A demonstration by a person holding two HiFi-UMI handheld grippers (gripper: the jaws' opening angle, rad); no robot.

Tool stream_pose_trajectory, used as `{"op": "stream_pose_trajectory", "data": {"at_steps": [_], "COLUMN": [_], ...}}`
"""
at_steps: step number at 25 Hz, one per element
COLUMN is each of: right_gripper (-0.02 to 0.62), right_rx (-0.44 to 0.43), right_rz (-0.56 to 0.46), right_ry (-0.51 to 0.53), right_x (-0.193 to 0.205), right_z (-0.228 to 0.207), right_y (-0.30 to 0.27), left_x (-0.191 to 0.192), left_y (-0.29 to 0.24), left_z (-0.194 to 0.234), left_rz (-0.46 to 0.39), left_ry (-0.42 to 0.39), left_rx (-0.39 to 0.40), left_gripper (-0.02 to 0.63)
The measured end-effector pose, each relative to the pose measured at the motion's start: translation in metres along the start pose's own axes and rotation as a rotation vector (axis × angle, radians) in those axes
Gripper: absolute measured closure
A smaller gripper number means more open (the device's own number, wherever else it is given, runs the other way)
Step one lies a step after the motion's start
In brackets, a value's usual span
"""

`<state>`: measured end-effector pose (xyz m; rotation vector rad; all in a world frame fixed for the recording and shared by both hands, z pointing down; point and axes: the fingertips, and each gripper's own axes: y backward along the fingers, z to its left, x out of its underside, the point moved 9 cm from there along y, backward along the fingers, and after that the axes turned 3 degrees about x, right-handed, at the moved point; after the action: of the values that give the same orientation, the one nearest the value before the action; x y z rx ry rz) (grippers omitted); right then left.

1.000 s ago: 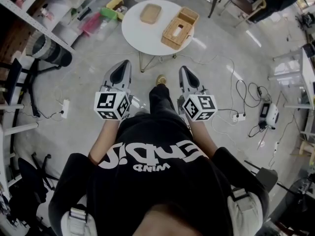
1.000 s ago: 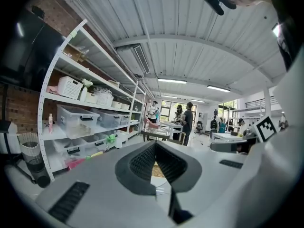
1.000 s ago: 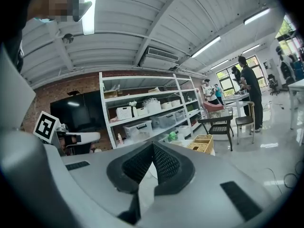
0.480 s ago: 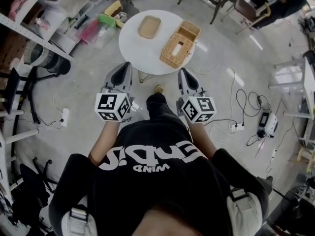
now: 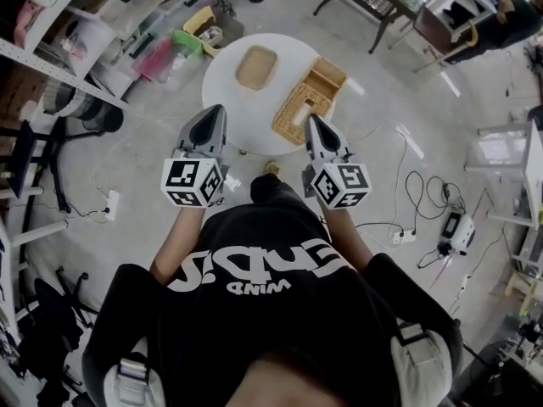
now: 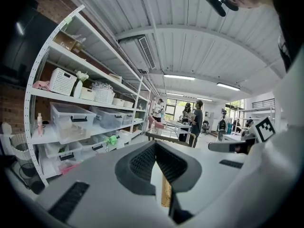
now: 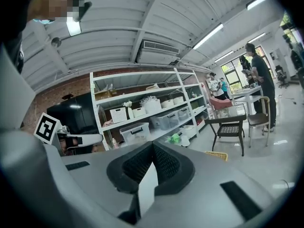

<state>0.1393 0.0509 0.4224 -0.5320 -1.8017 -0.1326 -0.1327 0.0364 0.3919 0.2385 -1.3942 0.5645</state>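
From where I stand, the person in the black printed T-shirt [image 5: 254, 303] holds both tools out in front at waist height, side by side and well apart. The left gripper [image 5: 214, 110] has its two jaws pressed together at the tips with nothing caught between them; its own camera shows the same closed wedge [image 6: 155, 144]. The right gripper [image 5: 312, 119] is likewise closed on nothing, tips meeting [image 7: 152, 144].

Just ahead of both tips stands the round white table [image 5: 225, 87]. On it lies a rectangular woven wicker basket [image 5: 310, 100] with a slot in its lid, set towards the table's right side, and beside it, apart from it, a shallow light wooden tray [image 5: 257, 66]. Seen from above, the right gripper's tip lines up with the near end of the woven wicker basket, while the left one points at the table's near left rim. Neither touches anything.

To the left runs tall white shelving with clear plastic bins [image 6: 71, 120]. Black cables and a white power strip [image 5: 399, 236] trail over the grey concrete floor [image 5: 144, 168] on the right.
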Motion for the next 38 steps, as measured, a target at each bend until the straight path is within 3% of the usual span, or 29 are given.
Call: {"op": "stream_pose_trajectory", "data": {"at_steps": [10, 15, 26, 34, 38], "right_gripper": [0.597, 0.597, 0.597, 0.597, 0.534], "right_rx": [-0.068, -0.068, 0.019, 0.027, 0.018], "right_rz": [0.018, 0.029, 0.002, -0.006, 0.001], "right_ry": [0.022, 0.013, 0.004, 0.002, -0.011], "right_x": [-0.029, -0.029, -0.032, -0.035, -0.035], "right_z": [-0.046, -0.050, -0.042, -0.043, -0.046], "right_y": [-0.057, -0.074, -0.102, -0.122, -0.134], "left_x": [-0.015, -0.017, -0.025, -0.026, -0.026], "left_y": [-0.061, -0.075, -0.106, -0.125, -0.133], "left_z": [0.003, 0.012, 0.048, 0.061, 0.066], "left_rz": [-0.015, -0.003, 0.023, 0.020, 0.028], "left_ry": [0.000, -0.008, -0.019, -0.022, -0.019], "left_rx": [-0.059, -0.059, 0.031, 0.067, 0.076], "left_gripper": [0.607, 0.607, 0.607, 0.607, 0.607]}}
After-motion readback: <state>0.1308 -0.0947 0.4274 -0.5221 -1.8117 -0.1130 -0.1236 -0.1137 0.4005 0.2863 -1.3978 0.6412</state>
